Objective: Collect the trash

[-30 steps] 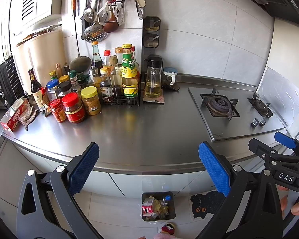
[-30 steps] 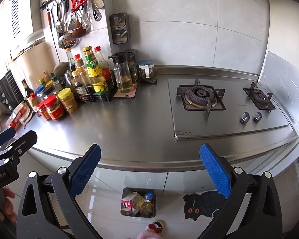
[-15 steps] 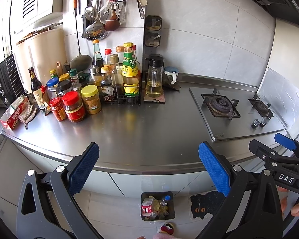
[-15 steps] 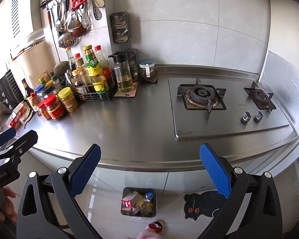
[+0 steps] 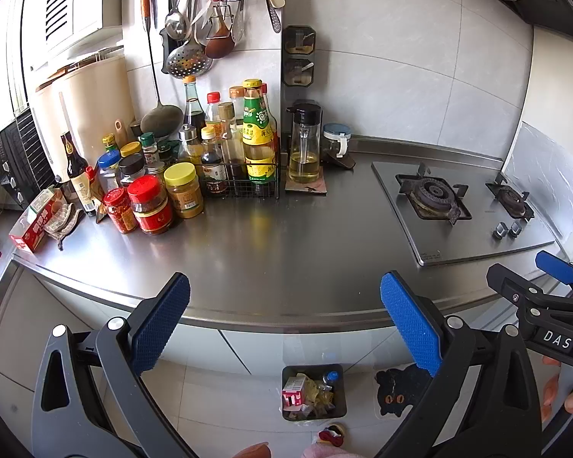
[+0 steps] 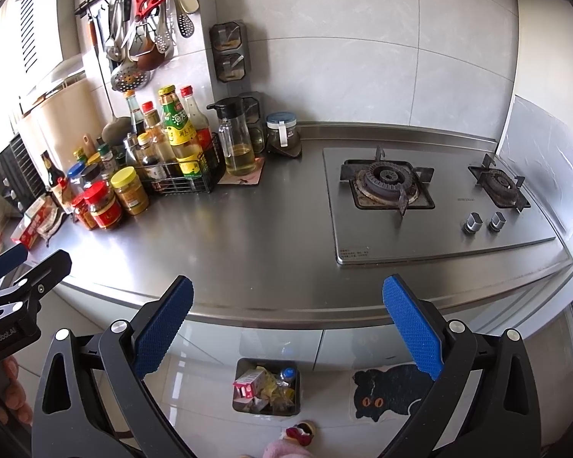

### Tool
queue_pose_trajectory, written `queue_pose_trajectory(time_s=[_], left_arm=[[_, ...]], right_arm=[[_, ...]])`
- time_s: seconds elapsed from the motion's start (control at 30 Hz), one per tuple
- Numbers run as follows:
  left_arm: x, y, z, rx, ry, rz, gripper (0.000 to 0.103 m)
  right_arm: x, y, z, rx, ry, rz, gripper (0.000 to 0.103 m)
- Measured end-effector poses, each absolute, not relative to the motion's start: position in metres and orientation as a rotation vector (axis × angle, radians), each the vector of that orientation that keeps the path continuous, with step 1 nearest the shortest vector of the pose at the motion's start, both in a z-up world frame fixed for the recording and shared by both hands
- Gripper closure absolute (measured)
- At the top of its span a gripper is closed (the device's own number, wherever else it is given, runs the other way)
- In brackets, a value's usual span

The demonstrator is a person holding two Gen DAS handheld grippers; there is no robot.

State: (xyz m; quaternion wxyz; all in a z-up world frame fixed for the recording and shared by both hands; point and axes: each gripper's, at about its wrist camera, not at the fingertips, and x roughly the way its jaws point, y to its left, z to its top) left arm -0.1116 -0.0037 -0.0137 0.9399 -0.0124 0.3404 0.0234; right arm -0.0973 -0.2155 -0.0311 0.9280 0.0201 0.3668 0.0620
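Two grippers, the left gripper (image 5: pixel 284 328) and right gripper (image 6: pixel 288 326), are hovering before the steel table (image 5: pixel 286 252), each with fingers spread and empty. One trash bin (image 6: pixel 265 387), already holding wrappers, is sitting on the floor below the table edge beside one cat mat (image 6: pixel 391 391). Since the earlier frames, both grippers are barely drifting.

Countertop (image 5: pixel 286 236) brushed steel, glossy; wall tiles (image 6: pixel 343 38) smooth; claw pads (image 6: pixel 164 328) textured, perhaps rubber.
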Motion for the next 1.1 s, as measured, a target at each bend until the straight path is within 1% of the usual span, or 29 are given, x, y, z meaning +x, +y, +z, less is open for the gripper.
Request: queue_pose_trajectory(time_s=[0.17,0.3,0.57,0.9,1.1], left_arm=[[-0.108,0.001,-0.016,-0.074,0.726,0.028,0.008],[-0.108,-0.001,-0.016,-0.043,0.709,0.056,0.008],[-0.105,0.002,-0.018,-0.083,0.729,0.076,0.008],[-0.107,-0.001,-0.015,-0.069,0.709,0.073,0.008],[-0.108,-0.010,-0.013,0.000,0.701,0.099,0.008]], right_arm=[[-0.098,-0.214,-0.032,0.042,0.758,0.133,0.003],[-0.096,-0.214,-0.032,0.045,0.757,0.133,0.003],[-0.095,-0.216,-0.035,0.045,0.767,0.133,0.003],[-0.095,-0.218,-0.036,0.042,0.767,0.137,0.003],[-0.095,-0.217,-0.036,0.041,0.770,0.139,0.003]])
